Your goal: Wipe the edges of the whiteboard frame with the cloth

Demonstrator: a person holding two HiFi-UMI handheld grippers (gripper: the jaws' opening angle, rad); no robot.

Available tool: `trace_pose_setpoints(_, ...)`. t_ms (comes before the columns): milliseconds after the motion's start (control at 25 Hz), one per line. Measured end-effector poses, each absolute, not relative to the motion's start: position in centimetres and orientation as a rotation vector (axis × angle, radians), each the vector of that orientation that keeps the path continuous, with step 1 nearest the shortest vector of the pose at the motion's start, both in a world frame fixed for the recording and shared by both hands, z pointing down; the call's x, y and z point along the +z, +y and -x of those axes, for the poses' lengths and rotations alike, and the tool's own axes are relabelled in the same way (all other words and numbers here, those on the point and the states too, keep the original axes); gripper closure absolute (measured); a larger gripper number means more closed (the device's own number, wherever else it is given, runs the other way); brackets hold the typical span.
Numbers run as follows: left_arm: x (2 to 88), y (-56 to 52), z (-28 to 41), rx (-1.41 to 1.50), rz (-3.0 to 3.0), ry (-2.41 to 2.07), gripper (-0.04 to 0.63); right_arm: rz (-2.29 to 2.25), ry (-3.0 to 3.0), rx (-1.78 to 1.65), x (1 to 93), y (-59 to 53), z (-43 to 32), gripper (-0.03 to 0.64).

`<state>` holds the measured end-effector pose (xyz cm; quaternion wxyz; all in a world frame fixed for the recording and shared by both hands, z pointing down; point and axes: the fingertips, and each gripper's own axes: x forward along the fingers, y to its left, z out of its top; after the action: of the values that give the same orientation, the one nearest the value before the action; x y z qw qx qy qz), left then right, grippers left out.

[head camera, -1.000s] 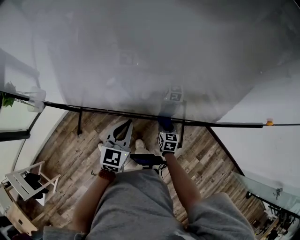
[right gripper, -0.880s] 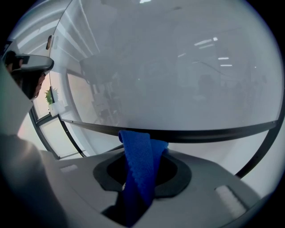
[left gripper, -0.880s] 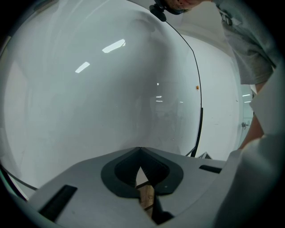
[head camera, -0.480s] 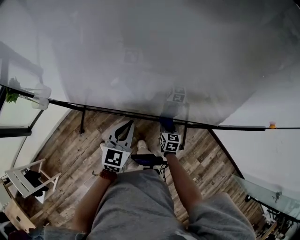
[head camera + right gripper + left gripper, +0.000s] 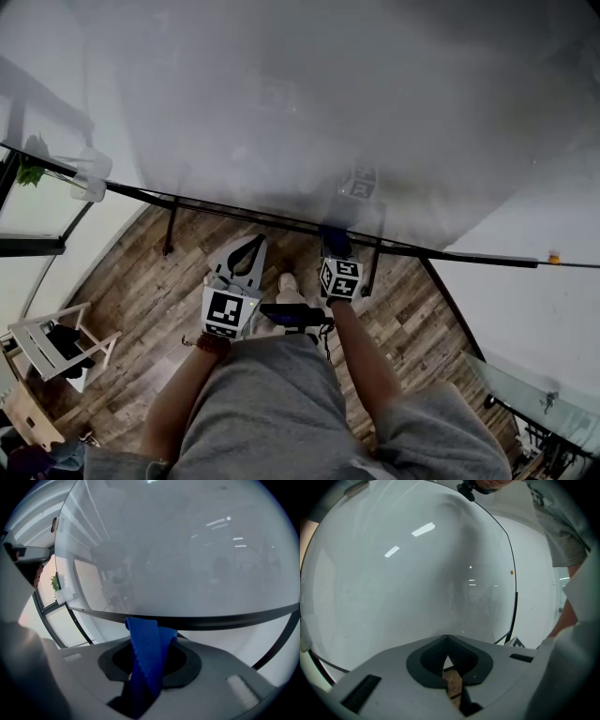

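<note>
The right claw (image 5: 149, 667) grips the blue terry cloth (image 5: 146, 639) at the whiteboard's thin black bottom frame (image 5: 234, 619) — press evenly and slide along it. The left claw (image 5: 449, 666) is closed, empty.

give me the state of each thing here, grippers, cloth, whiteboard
left gripper: jaws together, holding nothing
right gripper: shut on the blue cloth
blue cloth: folded, pinched between the jaws, top end up at the bottom frame bar
whiteboard: upright, no writing visible
</note>
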<state>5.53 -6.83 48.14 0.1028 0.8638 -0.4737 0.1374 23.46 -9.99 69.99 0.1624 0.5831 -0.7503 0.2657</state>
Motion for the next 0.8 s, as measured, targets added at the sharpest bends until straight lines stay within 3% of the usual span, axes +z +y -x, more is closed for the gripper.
trace_pose_setpoints(800, 48.9, -6.4, -1.3, 0.415, -2.551, -1.349, 0.587, -1.685, -2.141, 0.762, 69.8, -10.8, -19.1, 0.488)
